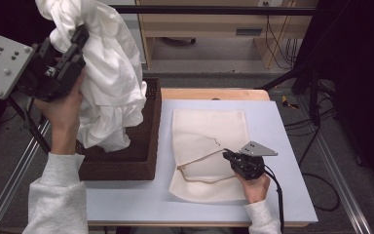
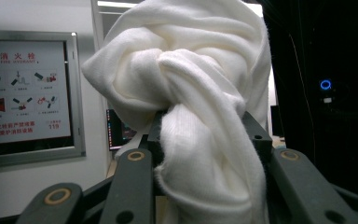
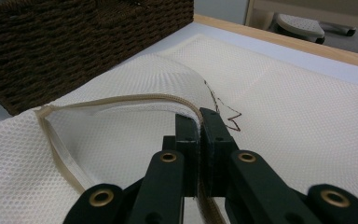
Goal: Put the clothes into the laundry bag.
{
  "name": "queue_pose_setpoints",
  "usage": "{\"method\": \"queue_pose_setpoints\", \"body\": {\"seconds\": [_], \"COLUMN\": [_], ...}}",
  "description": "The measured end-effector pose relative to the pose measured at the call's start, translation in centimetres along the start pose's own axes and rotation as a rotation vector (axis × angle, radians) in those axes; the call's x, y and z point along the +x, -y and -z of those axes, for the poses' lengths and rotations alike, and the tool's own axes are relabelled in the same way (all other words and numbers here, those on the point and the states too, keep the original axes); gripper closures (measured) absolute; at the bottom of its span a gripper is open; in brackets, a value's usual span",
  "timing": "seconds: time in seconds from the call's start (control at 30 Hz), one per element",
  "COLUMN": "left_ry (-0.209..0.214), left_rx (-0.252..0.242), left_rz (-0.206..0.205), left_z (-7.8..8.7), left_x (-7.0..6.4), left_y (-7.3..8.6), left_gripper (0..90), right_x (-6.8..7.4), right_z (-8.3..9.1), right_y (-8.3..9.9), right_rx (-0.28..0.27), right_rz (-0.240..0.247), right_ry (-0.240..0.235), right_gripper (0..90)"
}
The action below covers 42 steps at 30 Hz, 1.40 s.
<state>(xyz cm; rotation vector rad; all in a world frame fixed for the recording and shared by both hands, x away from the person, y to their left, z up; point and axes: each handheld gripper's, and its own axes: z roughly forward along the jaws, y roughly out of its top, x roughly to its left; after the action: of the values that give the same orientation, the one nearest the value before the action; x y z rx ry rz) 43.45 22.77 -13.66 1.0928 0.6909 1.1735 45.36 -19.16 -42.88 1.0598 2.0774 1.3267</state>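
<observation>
A: Where's the white garment (image 1: 108, 73) right now?

B: Up in the air above the brown woven basket (image 1: 143, 151), bunched and twisted. The left gripper (image 1: 78, 41) has its jaws pinching a thick rope of the cloth; in the left gripper view the fabric (image 2: 200, 140) bulges out between them and knots up above. Its lower folds hang down to the basket, and I cannot tell if they touch it.

A: And the mesh laundry bag (image 1: 209, 126)?

B: Flat on the surface, just beside the basket. The right gripper (image 1: 227, 155) is pressed together on the zipper edge (image 3: 135, 99), lifting one lip so the mouth gapes a little.

A: What could go wrong, in your judgement?

B: Mostly the opening. It looks shallow and only one lip is held, so a bulky wad may land on top of the bag rather than inside and push the mouth shut.

A: The hold itself?

B: The right gripper holds only a thin edge. If the garment drags on the mesh, the edge could slip out, or the whole bag could slide across the surface.

A: Anything on the left side?

B: The trailing folds might catch on the basket rim as the cloth is carried across, tugging it loose from the jaws. And being twisted, it probably won't feed in smoothly; part could hang outside the zipper.
</observation>
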Motion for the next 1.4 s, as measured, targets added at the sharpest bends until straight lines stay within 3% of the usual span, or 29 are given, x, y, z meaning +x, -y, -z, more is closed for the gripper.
{"method": "queue_pose_setpoints", "body": {"seconds": [0.47, 0.7, 0.9, 1.1, 1.2, 1.4], "left_ry": [0.003, 0.029, 0.046, 0.103, 0.117, 0.150], "left_rx": [-0.105, -0.157, -0.187, -0.214, -0.236, -0.262], "left_rz": [-0.018, 0.024, 0.036, 0.046, 0.029, 0.053], "left_z": [-0.4, -0.7, -0.9, -1.4, -1.6, -1.9], "left_x": [-1.9, -3.3, -4.5, -6.7, -7.9, -9.9], "left_y": [-4.2, -5.4, -6.4, -7.8, -8.3, -9.3], "left_gripper": [63.3, 63.3, 63.3, 63.3, 63.3, 63.2], "right_x": [-0.1, -0.1, -0.2, -0.3, -0.4, -0.5], "right_z": [0.0, 0.0, 0.1, 0.1, 0.0, 0.3], "right_y": [0.0, 0.0, 0.0, 0.0, 0.0, 0.0], "right_rx": [-0.004, -0.008, -0.014, -0.018, -0.019, -0.029], "right_rz": [-0.001, 0.002, -0.001, -0.007, -0.001, -0.011], "right_ry": [0.000, 0.002, 0.005, 0.004, 0.004, 0.006], "right_gripper": [87.0, 87.1, 87.1, 87.1, 87.1, 87.1]}}
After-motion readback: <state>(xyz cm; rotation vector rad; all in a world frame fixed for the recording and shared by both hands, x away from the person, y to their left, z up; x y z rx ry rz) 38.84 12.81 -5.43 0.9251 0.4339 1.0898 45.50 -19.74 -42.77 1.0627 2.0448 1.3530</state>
